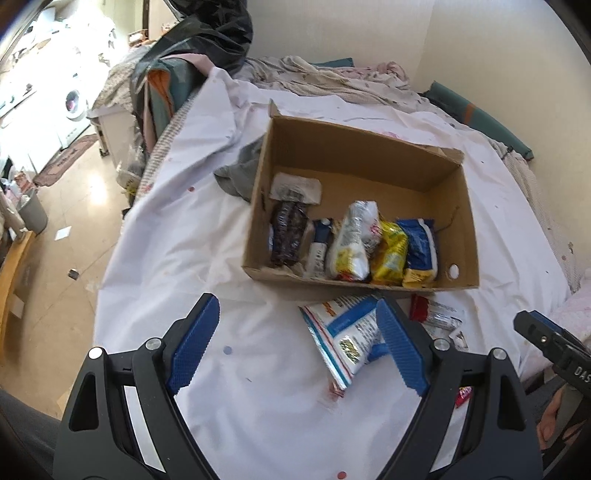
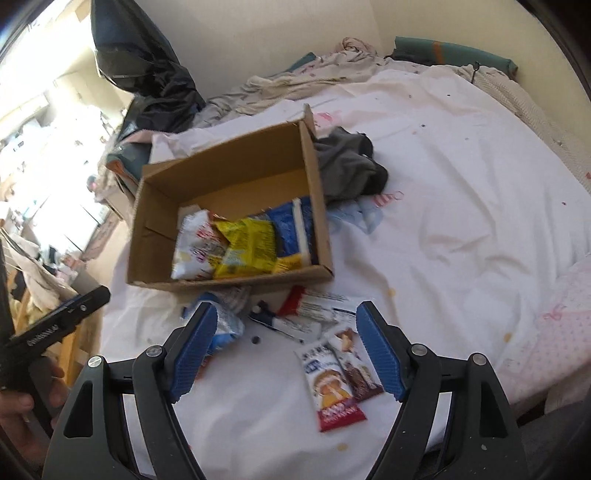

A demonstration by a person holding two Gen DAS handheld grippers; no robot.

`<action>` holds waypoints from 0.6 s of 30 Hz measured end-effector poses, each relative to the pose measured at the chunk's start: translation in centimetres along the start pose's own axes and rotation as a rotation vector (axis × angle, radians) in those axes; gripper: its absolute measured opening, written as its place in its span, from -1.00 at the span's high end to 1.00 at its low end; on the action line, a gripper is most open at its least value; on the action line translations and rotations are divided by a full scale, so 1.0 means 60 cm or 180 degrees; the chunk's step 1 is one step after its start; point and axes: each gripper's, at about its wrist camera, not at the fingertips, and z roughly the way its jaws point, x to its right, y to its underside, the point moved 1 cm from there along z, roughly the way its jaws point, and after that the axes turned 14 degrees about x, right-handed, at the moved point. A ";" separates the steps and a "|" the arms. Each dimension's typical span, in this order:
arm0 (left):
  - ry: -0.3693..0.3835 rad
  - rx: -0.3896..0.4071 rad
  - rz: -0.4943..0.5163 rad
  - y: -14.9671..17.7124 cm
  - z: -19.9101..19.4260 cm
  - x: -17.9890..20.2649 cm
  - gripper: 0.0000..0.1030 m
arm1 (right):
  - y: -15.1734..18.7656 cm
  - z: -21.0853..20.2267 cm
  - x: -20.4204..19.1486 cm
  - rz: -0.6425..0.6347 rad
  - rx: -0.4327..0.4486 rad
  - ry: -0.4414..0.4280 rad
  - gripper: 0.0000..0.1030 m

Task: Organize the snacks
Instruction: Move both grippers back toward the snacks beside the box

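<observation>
An open cardboard box [image 1: 369, 147] sits on a white bed sheet and holds several snack packs, among them a yellow pack [image 1: 389, 253] and a blue pack [image 1: 419, 243]. The box also shows in the right wrist view [image 2: 229, 170]. My left gripper [image 1: 295, 343] is open and empty above the sheet; a white and blue snack bag [image 1: 343, 336] lies by its right finger. My right gripper [image 2: 286, 350] is open and empty over loose snacks: a red and white pack [image 2: 332, 387], a brown pack [image 2: 360, 373] and a red-ended wrapper [image 2: 314, 306].
A grey cloth [image 2: 351, 166] lies beside the box. Black plastic bags [image 1: 207, 33] and crumpled bedding [image 1: 332, 74] are piled at the far side of the bed. The bed's left edge drops to a floor [image 1: 55, 258] with a washing machine [image 1: 74, 103] beyond.
</observation>
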 end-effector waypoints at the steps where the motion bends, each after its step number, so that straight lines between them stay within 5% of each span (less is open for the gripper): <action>1: 0.0000 0.0000 0.0017 0.001 0.001 0.004 -0.64 | 0.000 -0.002 0.001 -0.0020 0.0020 0.0009 -0.56; 18: -0.0406 -0.0321 -0.0271 0.031 0.034 -0.010 -0.64 | -0.009 0.027 0.040 0.0138 -0.0188 0.0196 -0.56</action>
